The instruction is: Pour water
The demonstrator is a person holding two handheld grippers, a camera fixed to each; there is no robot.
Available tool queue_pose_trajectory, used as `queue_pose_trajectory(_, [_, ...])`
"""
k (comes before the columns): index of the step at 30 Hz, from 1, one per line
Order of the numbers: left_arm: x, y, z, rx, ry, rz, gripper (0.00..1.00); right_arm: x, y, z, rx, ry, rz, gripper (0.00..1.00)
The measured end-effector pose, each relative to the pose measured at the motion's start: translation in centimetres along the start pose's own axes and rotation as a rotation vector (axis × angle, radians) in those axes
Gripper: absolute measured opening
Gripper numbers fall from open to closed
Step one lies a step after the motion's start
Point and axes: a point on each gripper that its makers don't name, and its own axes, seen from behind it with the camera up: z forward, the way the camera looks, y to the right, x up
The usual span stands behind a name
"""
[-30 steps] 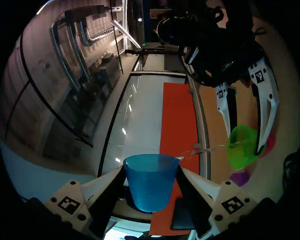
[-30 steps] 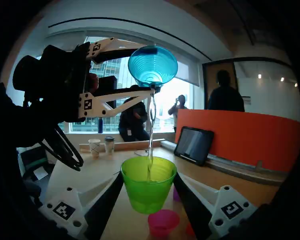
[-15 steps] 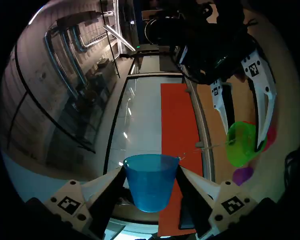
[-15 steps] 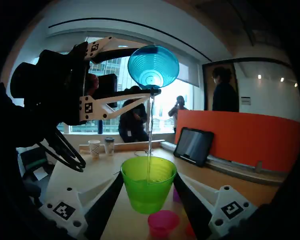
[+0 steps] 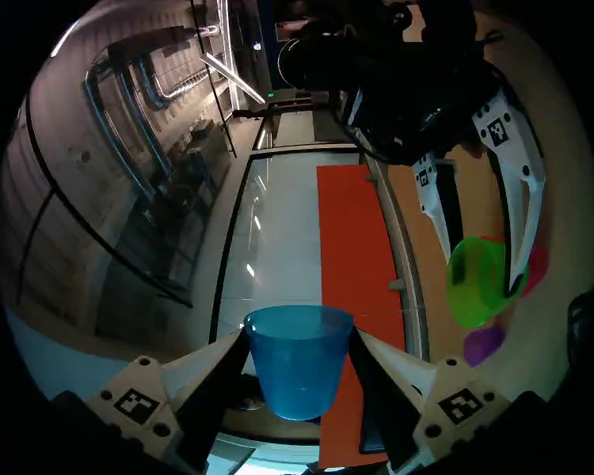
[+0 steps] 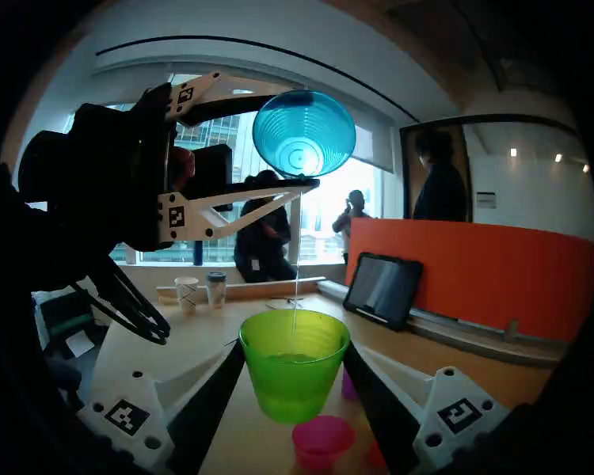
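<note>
A blue cup sits between the fingers of my left gripper, which is shut on it. In the right gripper view this blue cup is tipped on its side, high above a green cup. A thin thread of water falls from its lip into the green cup, which holds some water. My right gripper is shut on the green cup and keeps it upright. In the left gripper view the green cup appears at right, between the right gripper's white fingers.
A pink cup and a purple cup stand on the wooden table below the green cup. A tablet leans against an orange partition. Two paper cups stand by the window. People stand in the background.
The stream from the blue cup has thinned from a full pour to a trickle. The blue cup has tipped a little further, and the water in the green cup has risen.
</note>
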Motion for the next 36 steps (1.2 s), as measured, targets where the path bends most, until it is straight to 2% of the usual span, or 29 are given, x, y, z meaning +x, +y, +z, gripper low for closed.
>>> queue_pose_trajectory(9, [-0.3, -0.7, 0.2, 0.003, 0.001, -0.006, 0.86, 0.2, 0.1, -0.1, -0.001, 0.003, 0.0, 0.9])
queue_pose_trajectory(21, [-1.1, -0.7, 0.8, -0.001, -0.005, -0.033, 0.86, 0.1, 0.3, -0.1, -0.006, 0.006, 0.001, 0.91])
queue_pose_trajectory(29, [-1.6, 0.2, 0.9, -0.019, -0.015, -0.161, 0.86, 0.2, 0.5, -0.3, -0.014, 0.005, -0.001, 0.91])
queue_pose_trajectory(36, [-2.8, 0.9, 1.4, -0.027, -0.046, -0.341, 0.86, 0.3, 0.7, -0.5, -0.022, 0.01, 0.001, 0.91])
